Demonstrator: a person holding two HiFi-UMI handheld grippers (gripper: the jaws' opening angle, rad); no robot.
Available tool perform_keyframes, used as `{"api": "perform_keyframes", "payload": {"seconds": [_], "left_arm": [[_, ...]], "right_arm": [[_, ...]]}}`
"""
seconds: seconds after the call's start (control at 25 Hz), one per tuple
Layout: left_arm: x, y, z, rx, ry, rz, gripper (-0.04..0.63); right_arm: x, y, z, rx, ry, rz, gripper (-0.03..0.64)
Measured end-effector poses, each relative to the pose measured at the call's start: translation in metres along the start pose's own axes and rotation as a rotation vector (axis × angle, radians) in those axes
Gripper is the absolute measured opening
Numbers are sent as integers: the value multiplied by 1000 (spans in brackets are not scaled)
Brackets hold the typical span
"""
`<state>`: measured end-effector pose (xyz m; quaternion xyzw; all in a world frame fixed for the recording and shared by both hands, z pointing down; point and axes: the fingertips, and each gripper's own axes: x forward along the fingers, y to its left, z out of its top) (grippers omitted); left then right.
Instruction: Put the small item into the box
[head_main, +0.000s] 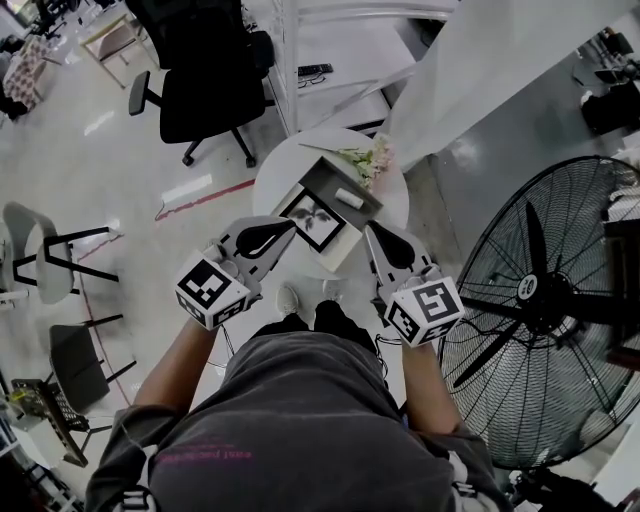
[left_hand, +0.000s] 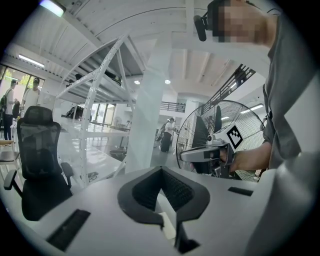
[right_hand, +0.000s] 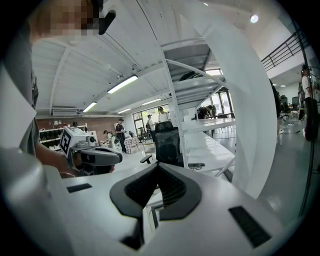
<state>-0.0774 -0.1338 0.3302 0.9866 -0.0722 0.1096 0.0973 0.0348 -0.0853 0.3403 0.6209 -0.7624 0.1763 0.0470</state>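
While both tools hover low over the round white surface (head_main: 275, 170), head view first: left gripper (head_main: 288, 226) and right gripper (head_main: 370, 232) point inward twd each other. The framed leaf print (head_main: 312, 218) lies btwn their tips, just ahead of the left one. Past both tips the grey box (head_main: 325, 178) stands open. A small white item (head_main: 348, 197) looks to lie inside it already, so I'd judge the task done or v. nearly so. Flowers (head_main: 368, 158) sit beyond the box, further from the tips. A big fan (head_main: 545, 300) stands off the right gripper's outer side, and an office chair (head_main: 205, 90) is well beyond the left.

Left gripper view: fingers (left_hand: 140, 192) pressed together at the tips, nothing pinched. A pale bit shows thru the gap lower down, maybe the frame or the surface edge; can't say which. The right gripper (left_hand: 200, 155) hangs opposite, roughly level.

Right gripper view: fingers (right_hand: 175, 192) meet tip to tip too, and they're empty. A frame-like edge peeks thru the slot beneath. The left gripper (right_hand: 100, 156) hovers across from it.

Why like this? Both tools sit short of the box, closed & empty, prob. bc the item needs no more handling and staying clear avoids knocking the box or the frame.
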Motion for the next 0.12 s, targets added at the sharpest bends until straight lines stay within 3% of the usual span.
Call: {"api": "perform_keyframes", "payload": {"seconds": [0.12], "left_arm": [[2, 0, -1, 0, 1, -1, 14]], "right_arm": [[0, -2, -1, -3, 2, 1, 21]]}}
